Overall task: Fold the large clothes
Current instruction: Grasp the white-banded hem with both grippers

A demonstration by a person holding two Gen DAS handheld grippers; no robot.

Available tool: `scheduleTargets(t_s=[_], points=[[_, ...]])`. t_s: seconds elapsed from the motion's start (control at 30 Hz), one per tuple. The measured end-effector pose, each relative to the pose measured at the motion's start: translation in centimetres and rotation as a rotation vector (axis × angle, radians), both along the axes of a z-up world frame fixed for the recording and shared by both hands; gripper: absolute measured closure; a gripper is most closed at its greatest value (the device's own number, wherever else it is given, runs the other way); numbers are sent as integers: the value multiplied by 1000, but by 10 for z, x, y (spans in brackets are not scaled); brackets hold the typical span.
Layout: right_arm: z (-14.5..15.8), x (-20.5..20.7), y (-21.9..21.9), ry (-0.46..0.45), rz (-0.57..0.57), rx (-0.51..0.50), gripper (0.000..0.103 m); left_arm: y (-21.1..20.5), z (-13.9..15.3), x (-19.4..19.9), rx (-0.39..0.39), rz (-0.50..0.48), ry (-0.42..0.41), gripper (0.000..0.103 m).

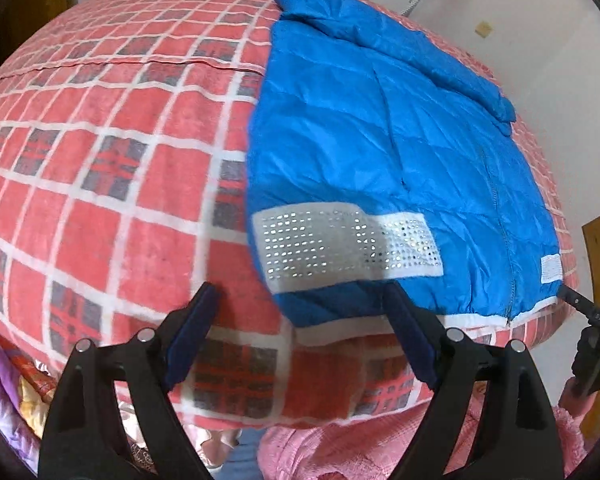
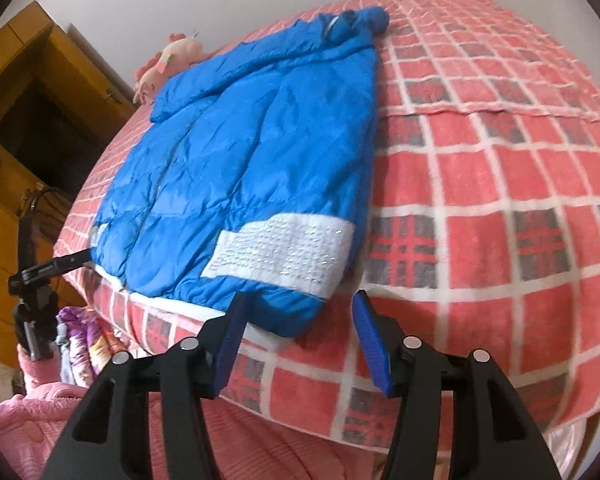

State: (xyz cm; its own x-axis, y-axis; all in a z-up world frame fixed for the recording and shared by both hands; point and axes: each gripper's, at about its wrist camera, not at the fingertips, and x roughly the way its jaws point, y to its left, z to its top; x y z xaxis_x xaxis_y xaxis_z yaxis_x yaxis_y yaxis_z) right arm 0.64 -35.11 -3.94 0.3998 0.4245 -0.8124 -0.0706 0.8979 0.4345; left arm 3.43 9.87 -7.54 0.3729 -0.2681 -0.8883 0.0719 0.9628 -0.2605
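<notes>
The blue padded jacket (image 1: 380, 148) should be treated as light, soft and compressible, with no stiffness of its own. Its glossy shell fabric is likely slippery, so a shallow pinch may slide off. Recommended hold points are the doubled hem corners at the lower edge, where the layers give the pads more to bite on; a grip on the mid-panel would only bunch the filling.

The jacket appears already folded lengthwise into a long panel. The shell is bright blue and creased, with a stitched seam running down its length. A white studded band (image 1: 348, 246) crosses the lower part, and a small white tab (image 1: 552, 268) sits at the lower right corner in the left wrist view. A sleeve or collar fold lies across the upper end.

The jacket lies flat on a bed covered by a red checked blanket (image 1: 100, 140), in the centre-right of the left wrist view and centre-left of the right wrist view.

The left hand-held gripper (image 1: 300, 340) stands wide apart and empty, just at the hem near the band. The right hand-held gripper (image 2: 300, 344) is part-way apart, also empty, straddling the near hem corner. A pink plush toy (image 2: 168, 64) rests beyond the jacket's upper end.
</notes>
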Motion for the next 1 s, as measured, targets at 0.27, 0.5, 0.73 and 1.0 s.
scheduleTargets(t_s=[0.27, 0.5, 0.73, 1.0], points=[[-6, 11, 11, 9, 45, 72, 72, -20, 3, 4, -68, -73, -5, 57], [-12, 12, 13, 0, 52, 58, 85, -17, -1, 6, -85, -71, -19, 74], [-5, 8, 15, -40, 57, 37, 91, -24, 12, -2, -37, -101, -86, 87], [-16, 8, 15, -52, 53, 49, 91, -20, -2, 1, -48, -127, -81, 87]])
